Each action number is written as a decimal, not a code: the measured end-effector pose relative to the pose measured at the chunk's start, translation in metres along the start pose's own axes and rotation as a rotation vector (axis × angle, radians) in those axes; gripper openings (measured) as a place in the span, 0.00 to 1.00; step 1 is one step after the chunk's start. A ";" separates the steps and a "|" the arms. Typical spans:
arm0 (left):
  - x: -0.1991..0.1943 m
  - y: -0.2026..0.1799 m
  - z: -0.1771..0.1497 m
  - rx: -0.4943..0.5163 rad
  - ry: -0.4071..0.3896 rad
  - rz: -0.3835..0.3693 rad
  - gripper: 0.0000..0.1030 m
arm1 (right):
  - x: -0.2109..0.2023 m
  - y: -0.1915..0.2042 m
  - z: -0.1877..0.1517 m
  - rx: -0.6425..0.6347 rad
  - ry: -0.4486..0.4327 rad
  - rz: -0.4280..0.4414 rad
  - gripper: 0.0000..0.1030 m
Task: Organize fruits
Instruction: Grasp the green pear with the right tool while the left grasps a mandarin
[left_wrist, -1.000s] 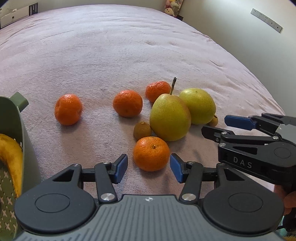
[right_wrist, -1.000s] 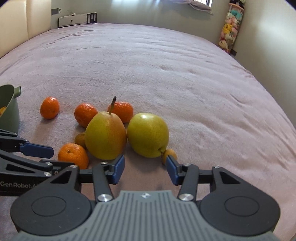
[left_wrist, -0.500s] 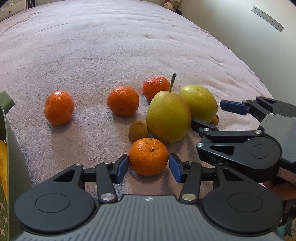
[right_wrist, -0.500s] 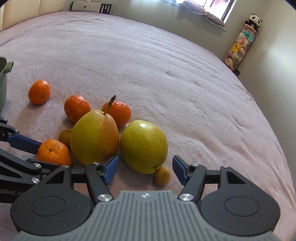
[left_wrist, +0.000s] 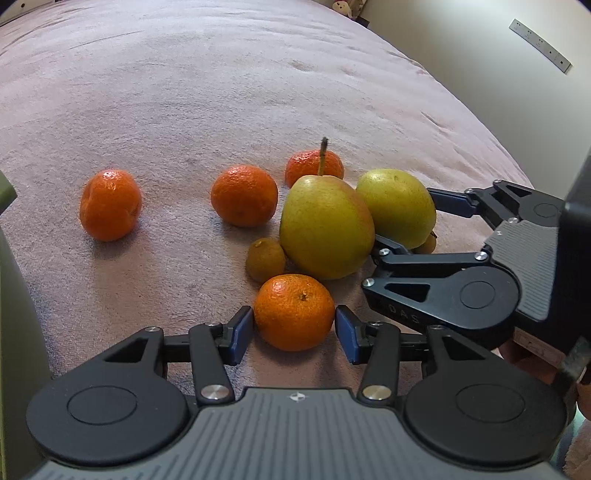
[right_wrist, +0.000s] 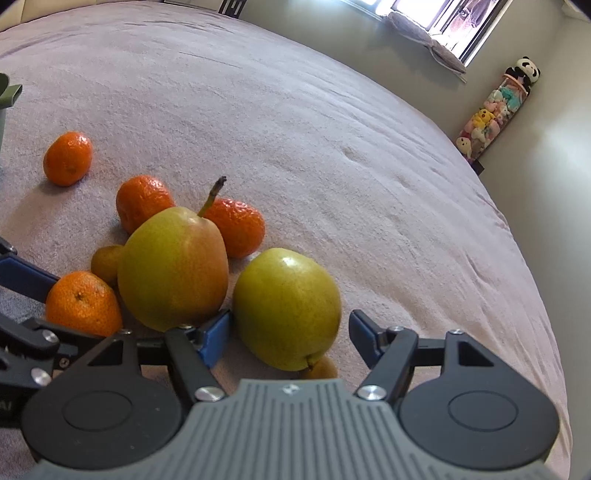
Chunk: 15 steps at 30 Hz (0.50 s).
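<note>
Fruit lies on a pinkish bed cover. My left gripper (left_wrist: 294, 329) is open with its blue pads on either side of the nearest tangerine (left_wrist: 294, 312), not squeezing it. My right gripper (right_wrist: 290, 338) is open around the green pear (right_wrist: 287, 308); its left pad sits between that pear and the reddish stemmed pear (right_wrist: 172, 267). The right gripper shows in the left wrist view (left_wrist: 404, 229). Other tangerines (left_wrist: 110, 204) (left_wrist: 244, 195) (left_wrist: 314, 166) lie behind. A small brownish fruit (left_wrist: 265, 259) lies beside the stemmed pear (left_wrist: 325, 225).
A green basket (left_wrist: 14, 295) stands at the left edge, its handle in the right wrist view (right_wrist: 9, 94). A small yellow fruit (right_wrist: 319, 369) lies under the green pear. The bed cover (left_wrist: 221, 92) stretches far behind. Plush toys (right_wrist: 491, 110) stand by the wall.
Both grippers have moved forward and down. The left pads now flank the nearest tangerine. The right pads now flank the green pear, which was ahead of them before.
</note>
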<state>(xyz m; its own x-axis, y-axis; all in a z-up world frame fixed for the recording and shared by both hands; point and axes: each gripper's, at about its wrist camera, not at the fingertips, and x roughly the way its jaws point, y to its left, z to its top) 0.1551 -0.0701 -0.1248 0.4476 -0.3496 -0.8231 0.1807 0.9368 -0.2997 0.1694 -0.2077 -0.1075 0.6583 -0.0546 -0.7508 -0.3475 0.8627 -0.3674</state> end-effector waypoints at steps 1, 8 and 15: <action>0.000 0.000 0.000 -0.001 0.001 -0.001 0.53 | 0.000 -0.002 0.000 0.011 0.000 0.010 0.61; 0.000 0.000 0.001 0.006 -0.003 -0.003 0.52 | 0.000 -0.001 0.003 0.032 0.012 0.011 0.60; -0.002 0.000 -0.001 0.001 -0.010 -0.003 0.51 | -0.003 -0.004 0.005 0.077 0.024 0.016 0.59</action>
<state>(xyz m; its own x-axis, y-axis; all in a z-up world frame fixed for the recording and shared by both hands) 0.1534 -0.0688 -0.1233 0.4557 -0.3523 -0.8175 0.1826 0.9358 -0.3015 0.1715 -0.2084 -0.1012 0.6368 -0.0514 -0.7693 -0.3049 0.8997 -0.3125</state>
